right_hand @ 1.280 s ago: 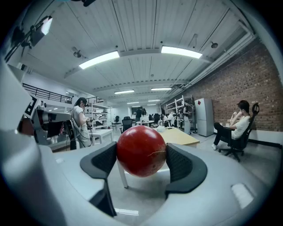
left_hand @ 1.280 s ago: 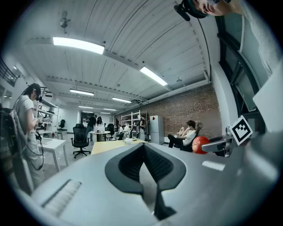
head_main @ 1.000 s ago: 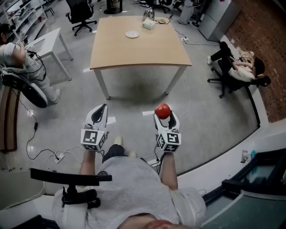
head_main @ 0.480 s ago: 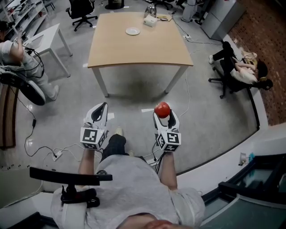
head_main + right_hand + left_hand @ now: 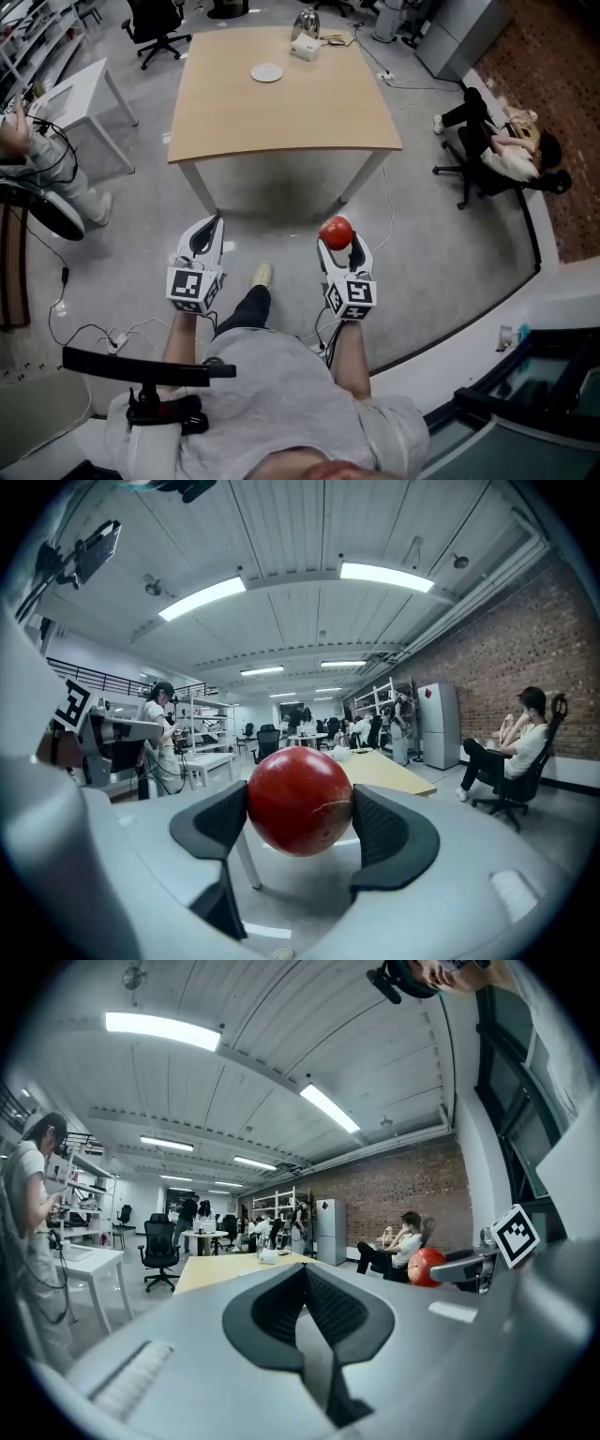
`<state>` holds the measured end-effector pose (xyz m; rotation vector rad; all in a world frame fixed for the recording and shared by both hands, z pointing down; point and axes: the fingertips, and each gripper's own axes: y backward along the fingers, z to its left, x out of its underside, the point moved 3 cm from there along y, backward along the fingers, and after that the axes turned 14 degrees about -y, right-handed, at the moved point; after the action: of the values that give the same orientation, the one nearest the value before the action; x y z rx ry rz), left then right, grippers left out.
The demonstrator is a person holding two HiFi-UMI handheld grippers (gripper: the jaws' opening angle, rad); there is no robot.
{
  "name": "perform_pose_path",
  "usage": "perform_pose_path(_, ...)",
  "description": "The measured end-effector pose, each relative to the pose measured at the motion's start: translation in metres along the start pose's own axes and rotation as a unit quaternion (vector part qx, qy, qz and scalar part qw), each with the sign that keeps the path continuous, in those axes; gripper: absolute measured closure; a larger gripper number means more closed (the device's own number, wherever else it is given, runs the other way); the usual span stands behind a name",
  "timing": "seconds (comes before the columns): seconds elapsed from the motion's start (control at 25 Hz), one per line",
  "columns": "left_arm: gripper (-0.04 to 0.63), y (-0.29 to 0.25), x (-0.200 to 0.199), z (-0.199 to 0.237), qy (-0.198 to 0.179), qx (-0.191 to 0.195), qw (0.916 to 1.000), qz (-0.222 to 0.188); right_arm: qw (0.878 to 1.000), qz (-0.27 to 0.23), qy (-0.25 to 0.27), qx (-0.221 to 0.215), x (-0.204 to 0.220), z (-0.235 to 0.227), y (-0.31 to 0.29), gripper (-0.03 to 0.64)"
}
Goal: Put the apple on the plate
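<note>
Ribbed black pads (image 5: 217, 825) of the right gripper (image 5: 338, 246) pressed on both flanks of the apple (image 5: 300, 800), jaws parted only by the fruit's width, grip at about its widest girth. Round, glossy, deep red, with a pale scuff on the skin; smooth and hard, so likely to squirt out under a lopsided squeeze. Shut tight, pad to pad, with nothing between: the left gripper (image 5: 208, 231), carried low beside the right one.

Carrying step, by the look of it: apple up in the air above grey floor (image 5: 441, 244), well apart from the plate (image 5: 267, 72). Small, white, shallow and round, lying toward the far end of the pale wooden table (image 5: 281, 117), near a white box (image 5: 304, 49) and a shiny metal vessel (image 5: 307, 22).

To do it well: walk up to the table's near edge, hold the squeeze even, carry the fruit level, reach across the smooth top, lower right onto the plate's centre, and only then part the jaws, slowly, against any roll off so shallow a dish. Hold the idle left gripper clear of the box and vessel.
</note>
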<state>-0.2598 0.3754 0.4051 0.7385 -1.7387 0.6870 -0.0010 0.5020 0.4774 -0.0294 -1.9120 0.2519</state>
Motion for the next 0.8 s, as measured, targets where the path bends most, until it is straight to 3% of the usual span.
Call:
perform_pose_path(0.56,0.577,-0.155,-0.002,0.084,-0.003,0.024,0.9997,0.001,1.0,0.009,-0.007,0.0,-0.046,-0.019,-0.158,0.259)
perform_pose_path(0.8,0.577,-0.183,0.004,0.104,-0.002,0.023,0.9997,0.002,1.0,0.013,-0.006,-0.007,-0.057,-0.02,-0.194,0.259)
